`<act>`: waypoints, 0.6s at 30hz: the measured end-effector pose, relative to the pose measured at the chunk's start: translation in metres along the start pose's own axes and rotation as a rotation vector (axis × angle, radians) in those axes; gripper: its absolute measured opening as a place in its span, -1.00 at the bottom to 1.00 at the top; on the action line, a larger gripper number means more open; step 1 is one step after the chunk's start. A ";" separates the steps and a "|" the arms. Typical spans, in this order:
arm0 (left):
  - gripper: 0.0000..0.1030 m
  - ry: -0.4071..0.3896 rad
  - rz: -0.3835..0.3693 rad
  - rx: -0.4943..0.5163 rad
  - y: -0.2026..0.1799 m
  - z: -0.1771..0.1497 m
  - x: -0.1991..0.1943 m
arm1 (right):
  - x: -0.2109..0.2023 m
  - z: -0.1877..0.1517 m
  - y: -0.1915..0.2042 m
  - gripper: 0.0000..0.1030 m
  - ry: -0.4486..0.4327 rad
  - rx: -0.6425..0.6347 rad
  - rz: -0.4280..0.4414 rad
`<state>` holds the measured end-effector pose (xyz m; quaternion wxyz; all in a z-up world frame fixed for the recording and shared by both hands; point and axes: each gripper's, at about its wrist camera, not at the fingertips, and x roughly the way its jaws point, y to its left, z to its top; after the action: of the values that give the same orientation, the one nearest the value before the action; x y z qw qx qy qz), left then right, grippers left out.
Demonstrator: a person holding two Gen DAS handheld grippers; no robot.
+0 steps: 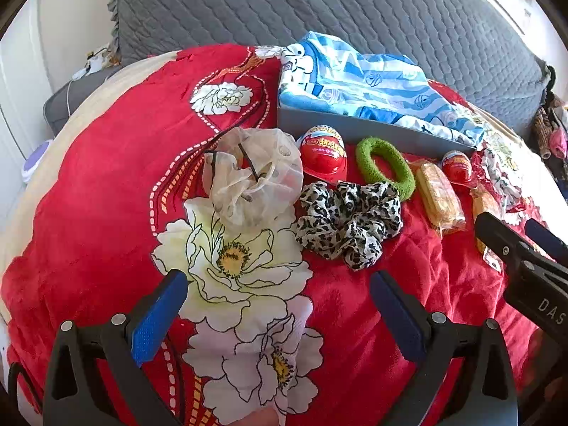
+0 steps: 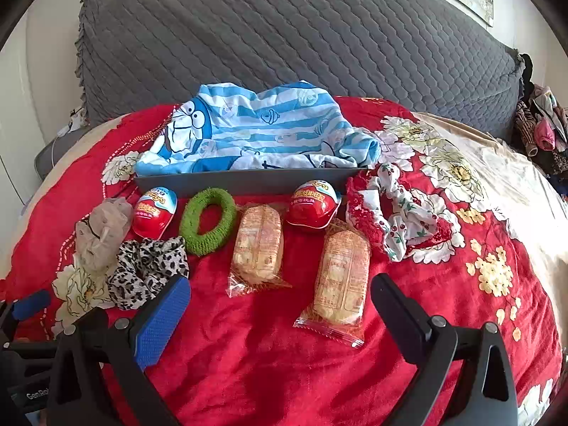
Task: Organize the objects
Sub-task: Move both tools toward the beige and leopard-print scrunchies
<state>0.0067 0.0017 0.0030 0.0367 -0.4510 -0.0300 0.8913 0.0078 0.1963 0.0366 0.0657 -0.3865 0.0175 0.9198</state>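
On a red floral blanket lie a sheer cream scrunchie, a leopard-print scrunchie, a green terry hair ring, two red toy eggs and two wrapped snack cakes. A red-and-white cherry scrunchie lies at the right. My left gripper is open and empty, hovering short of the scrunchies. My right gripper is open and empty, just short of the nearer snack cake.
A grey box holding blue striped cartoon cloth stands behind the row of objects. A grey quilted sofa back rises beyond it. Clothes are piled at the far right.
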 end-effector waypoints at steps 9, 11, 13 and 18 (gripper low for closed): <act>0.99 0.002 -0.002 -0.015 0.005 0.001 0.001 | 0.001 0.001 0.001 0.98 0.005 0.001 0.004; 0.99 0.010 -0.033 0.012 0.006 0.002 0.002 | 0.001 0.001 0.001 0.98 0.006 0.003 0.007; 0.99 0.011 -0.031 0.016 0.005 0.002 0.003 | 0.001 0.001 0.001 0.98 0.008 0.005 0.013; 0.99 0.013 -0.034 0.025 0.006 0.001 0.004 | 0.002 0.000 0.002 0.98 0.015 0.005 0.013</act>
<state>0.0033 -0.0038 0.0004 0.0579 -0.4559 -0.0262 0.8878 0.0062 0.1948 0.0355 0.0604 -0.3930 0.0230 0.9173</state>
